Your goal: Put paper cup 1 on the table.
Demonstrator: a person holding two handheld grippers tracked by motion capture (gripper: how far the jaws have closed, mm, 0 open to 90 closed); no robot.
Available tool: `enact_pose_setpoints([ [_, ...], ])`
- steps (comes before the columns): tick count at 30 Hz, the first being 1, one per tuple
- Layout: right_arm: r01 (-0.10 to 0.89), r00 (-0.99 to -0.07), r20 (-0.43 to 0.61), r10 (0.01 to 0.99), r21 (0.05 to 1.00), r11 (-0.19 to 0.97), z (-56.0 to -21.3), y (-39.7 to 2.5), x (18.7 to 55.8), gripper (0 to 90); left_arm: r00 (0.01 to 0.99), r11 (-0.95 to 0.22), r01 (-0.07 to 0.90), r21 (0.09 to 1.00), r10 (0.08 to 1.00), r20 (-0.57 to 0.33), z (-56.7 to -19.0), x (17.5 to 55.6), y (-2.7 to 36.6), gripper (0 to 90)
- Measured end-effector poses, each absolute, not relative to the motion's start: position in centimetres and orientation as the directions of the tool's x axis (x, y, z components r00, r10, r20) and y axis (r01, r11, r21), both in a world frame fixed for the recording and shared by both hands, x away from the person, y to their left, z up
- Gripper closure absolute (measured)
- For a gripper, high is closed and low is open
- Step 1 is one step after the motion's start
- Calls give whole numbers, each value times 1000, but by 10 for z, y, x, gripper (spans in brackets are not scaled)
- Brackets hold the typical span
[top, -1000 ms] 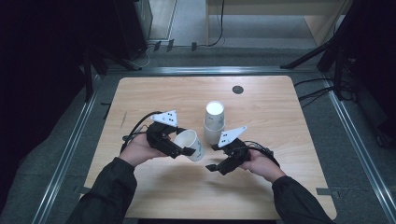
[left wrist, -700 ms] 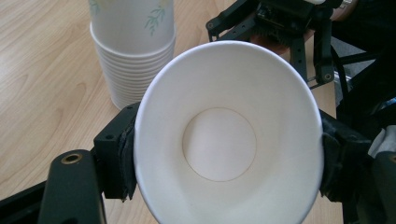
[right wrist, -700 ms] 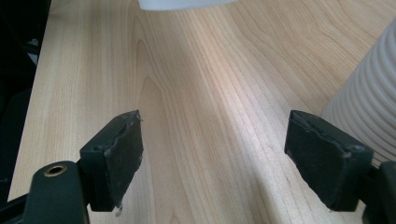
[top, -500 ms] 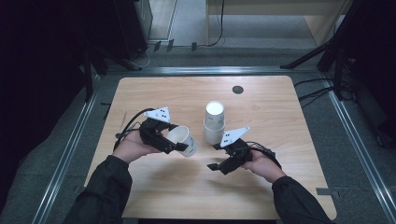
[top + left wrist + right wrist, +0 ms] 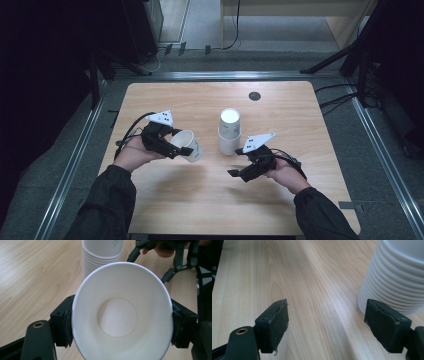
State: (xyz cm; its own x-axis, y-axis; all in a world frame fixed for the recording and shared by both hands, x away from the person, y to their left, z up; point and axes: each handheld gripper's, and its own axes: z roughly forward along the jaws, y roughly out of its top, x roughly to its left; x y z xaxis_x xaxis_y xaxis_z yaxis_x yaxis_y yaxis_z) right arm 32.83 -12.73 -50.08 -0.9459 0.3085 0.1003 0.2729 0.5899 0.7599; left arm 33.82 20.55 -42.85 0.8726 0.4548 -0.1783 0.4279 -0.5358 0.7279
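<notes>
My left gripper (image 5: 176, 149) is shut on a single white paper cup (image 5: 189, 145), held above the table's left half and tipped on its side. In the left gripper view the cup (image 5: 122, 312) shows its hollow inside, pinched between both jaws. A stack of white paper cups (image 5: 229, 131) stands upside down at mid-table, also seen as the stack (image 5: 101, 255) behind the held cup. My right gripper (image 5: 239, 172) hovers open just in front of and to the right of the stack, with nothing between its jaws. The stack's ribbed rims (image 5: 394, 282) sit beside its right jaw.
The wooden table (image 5: 200, 200) has a small round dark grommet (image 5: 255, 96) near its far edge. Metal rails run along both sides, and dark stands and cables lie on the floor beyond. The right hand's gripper (image 5: 180, 257) shows past the cup in the left gripper view.
My left gripper has carried the single cup leftward, away from the stack, and tipped it more on its side. The right gripper has shifted slightly and stays open.
</notes>
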Motion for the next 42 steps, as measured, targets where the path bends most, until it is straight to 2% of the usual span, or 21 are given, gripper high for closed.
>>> enact_pose_setpoints([
  [6, 293, -930, 90, 357, 768, 570, -497, -140, 335, 199, 851, -522, 452, 724, 495, -174, -429, 343, 220, 236],
  [14, 340, -871, 58, 487, 788, 514, -494, -173, 352, 198, 814, -516, 493, 700, 558, -161, -435, 352, 237, 235],
  [21, 394, -797, 33, 604, 786, 477, -494, -202, 363, 198, 774, -503, 528, 684, 617, -144, -440, 358, 253, 236],
  [25, 434, -749, 55, 660, 794, 427, -494, -218, 369, 199, 742, -497, 559, 663, 658, -133, -445, 363, 262, 236],
  [42, 498, -656, 65, 752, 786, 366, -498, -252, 379, 200, 588, -443, 672, 593, 806, -64, -468, 386, 296, 235],
])
